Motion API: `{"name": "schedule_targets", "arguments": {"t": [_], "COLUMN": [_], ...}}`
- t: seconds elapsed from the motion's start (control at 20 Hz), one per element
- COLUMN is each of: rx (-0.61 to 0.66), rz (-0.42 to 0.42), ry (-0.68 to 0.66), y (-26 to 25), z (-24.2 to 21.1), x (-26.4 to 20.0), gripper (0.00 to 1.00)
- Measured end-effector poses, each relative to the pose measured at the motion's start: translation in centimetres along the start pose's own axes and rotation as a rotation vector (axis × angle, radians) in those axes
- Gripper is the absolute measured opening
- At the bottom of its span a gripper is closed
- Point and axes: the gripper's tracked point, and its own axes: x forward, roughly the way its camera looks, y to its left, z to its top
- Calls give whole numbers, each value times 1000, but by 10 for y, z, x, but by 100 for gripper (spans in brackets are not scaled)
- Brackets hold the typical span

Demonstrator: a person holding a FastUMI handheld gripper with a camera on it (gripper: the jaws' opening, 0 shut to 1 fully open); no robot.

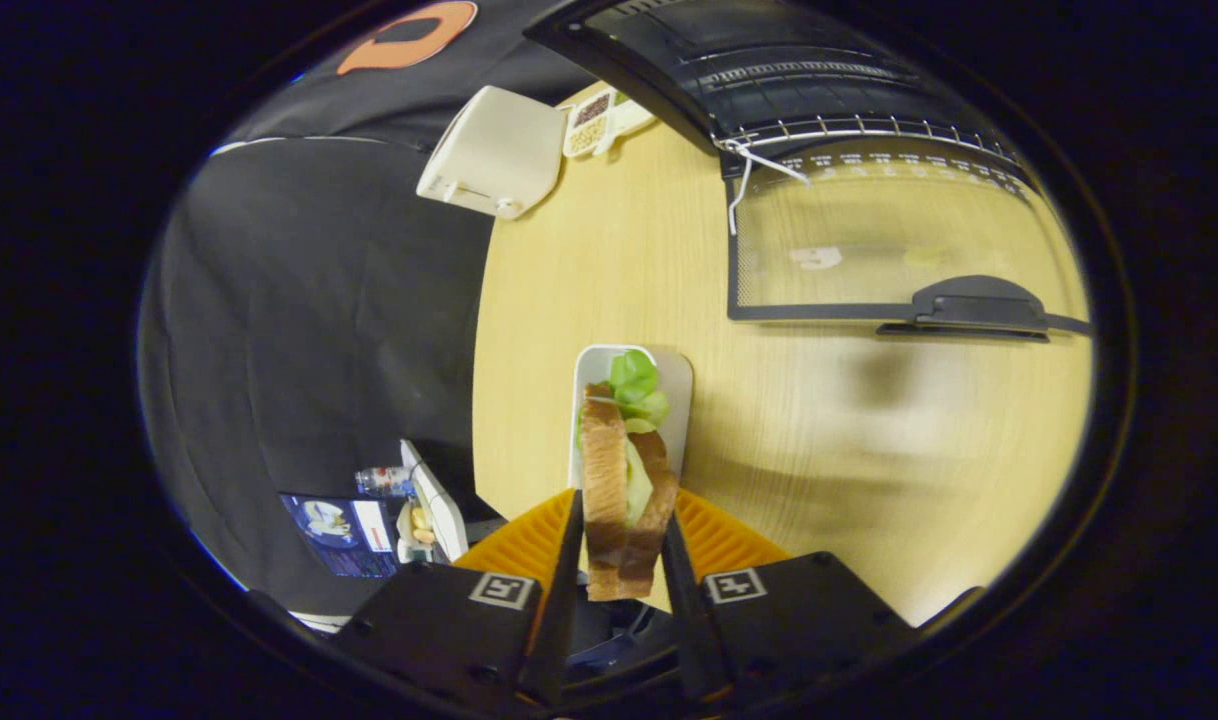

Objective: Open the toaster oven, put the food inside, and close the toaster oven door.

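My gripper (619, 545) is shut on a sandwich (621, 490) of brown bread with green filling, both fingers pressing its sides, held above the wooden table (589, 290). Below the sandwich lies a white plate (674, 385) with green leaves (637, 390) on it. Beyond the fingers stands the black toaster oven (759, 70) with its glass door (889, 250) folded down flat and its handle (974, 305) nearest me. A wire rack (859, 127) shows at the oven's mouth.
A white toaster (494, 152) sits at the table's far corner beside a small tray of grains (591, 122). Off the table's edge, low down, are a bottle (384, 481) and a screen (344, 535) against the black cloth.
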Motion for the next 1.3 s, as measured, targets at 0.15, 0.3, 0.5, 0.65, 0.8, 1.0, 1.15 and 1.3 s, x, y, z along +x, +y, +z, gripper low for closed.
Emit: {"name": "schedule_targets", "arguments": {"t": [0.15,0.3,0.5,0.65,0.8,1.0,1.15,1.3], "rx": [-13,-39,-22,-13,21,138,287,394], "rz": [1,26,102,133,147,161,208,256], "ry": [5,-18,-84,-193,-330,-535,-665,-758], "y": [2,14,33,35,23,-13,-45,-68], "z": [-3,-4,-2,16,41,79,113,137], "x": [-10,-31,-76,-121,-162,-194,-203,-209], "gripper": [37,34,34,34,34,33,33,33]}}
